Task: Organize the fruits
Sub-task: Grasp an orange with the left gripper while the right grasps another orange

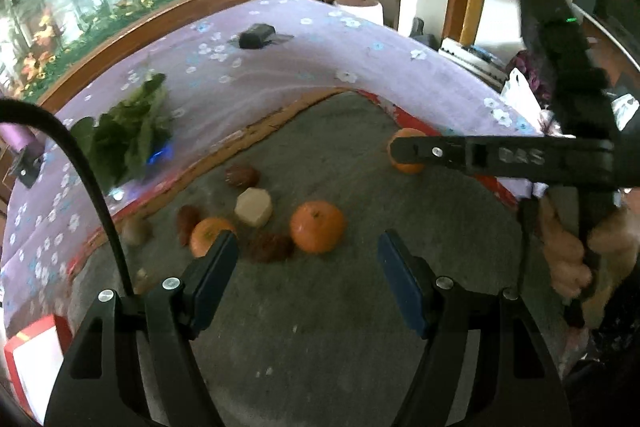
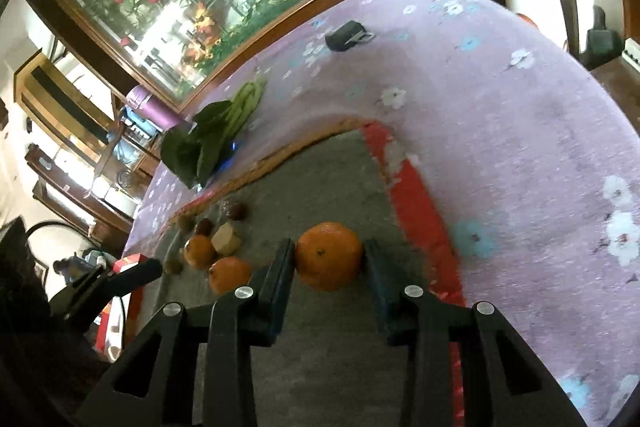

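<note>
Right tongs (image 2: 329,259) clamp a round orange tangerine (image 2: 329,255). Left tongs (image 1: 308,247) gape empty; their pad at 9 o'clock hides part of another blurred orange tangerine (image 1: 206,235).

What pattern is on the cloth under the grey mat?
The cloth is lilac with small white and pale blue flowers, clearest in the right wrist view.

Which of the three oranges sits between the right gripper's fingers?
The lone orange nearest the red mat edge, apart from the two clustered with the other fruit.
</note>
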The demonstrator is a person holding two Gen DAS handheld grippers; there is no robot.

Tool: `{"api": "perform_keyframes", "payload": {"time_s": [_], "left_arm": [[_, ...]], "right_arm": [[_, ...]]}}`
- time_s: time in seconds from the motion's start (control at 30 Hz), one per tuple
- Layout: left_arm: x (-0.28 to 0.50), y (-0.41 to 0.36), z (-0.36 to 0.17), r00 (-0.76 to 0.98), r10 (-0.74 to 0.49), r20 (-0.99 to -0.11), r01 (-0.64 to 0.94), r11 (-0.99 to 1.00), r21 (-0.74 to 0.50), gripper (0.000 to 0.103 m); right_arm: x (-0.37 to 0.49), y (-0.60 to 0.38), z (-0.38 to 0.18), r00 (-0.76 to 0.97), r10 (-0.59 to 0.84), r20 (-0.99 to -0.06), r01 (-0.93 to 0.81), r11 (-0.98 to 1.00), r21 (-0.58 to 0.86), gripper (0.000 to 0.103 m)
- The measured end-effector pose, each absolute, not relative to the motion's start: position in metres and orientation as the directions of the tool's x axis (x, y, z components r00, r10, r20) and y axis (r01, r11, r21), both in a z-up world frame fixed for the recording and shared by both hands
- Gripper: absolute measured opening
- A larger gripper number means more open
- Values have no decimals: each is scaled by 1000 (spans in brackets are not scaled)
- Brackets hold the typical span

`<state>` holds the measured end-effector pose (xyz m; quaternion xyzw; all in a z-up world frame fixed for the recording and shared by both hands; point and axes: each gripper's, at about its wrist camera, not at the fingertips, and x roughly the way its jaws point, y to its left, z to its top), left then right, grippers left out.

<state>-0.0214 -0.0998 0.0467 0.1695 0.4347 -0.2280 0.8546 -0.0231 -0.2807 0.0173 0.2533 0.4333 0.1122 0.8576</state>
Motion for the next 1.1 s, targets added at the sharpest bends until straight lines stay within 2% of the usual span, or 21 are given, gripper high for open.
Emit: {"api": "perform_keyframes", "payload": {"time_s": [0.2,0.27,0.33,0.43,0.57,0.77,1.1], "left_arm": [[-10,-111,33,490,-240,-838,533,843,70,71],[-9,-113,27,481,-233,-845,537,840,74,60],[-6,-113,23,479,-228,-847,534,842,76,53],[-2,-114,20,472,-237,-849,536,842,63,47],[-3,-115,16,468,-263,-844,554,831,48,33],[-10,-111,17,497,-257,-829,532,845,57,32],[-51,-73,61,679,-157,-718,387,907,168,32]], "right_arm": [[-22,-278,15,581,410,-703,26,854,520,36],[-23,-279,15,580,413,-703,26,852,522,36],[-22,-278,14,577,412,-705,26,854,520,36],[-22,-278,15,576,410,-708,24,857,515,36],[-21,-276,15,575,403,-712,19,864,504,36],[-23,-265,16,585,357,-728,-14,902,432,36],[-25,-255,19,610,358,-707,-62,911,408,36]]}}
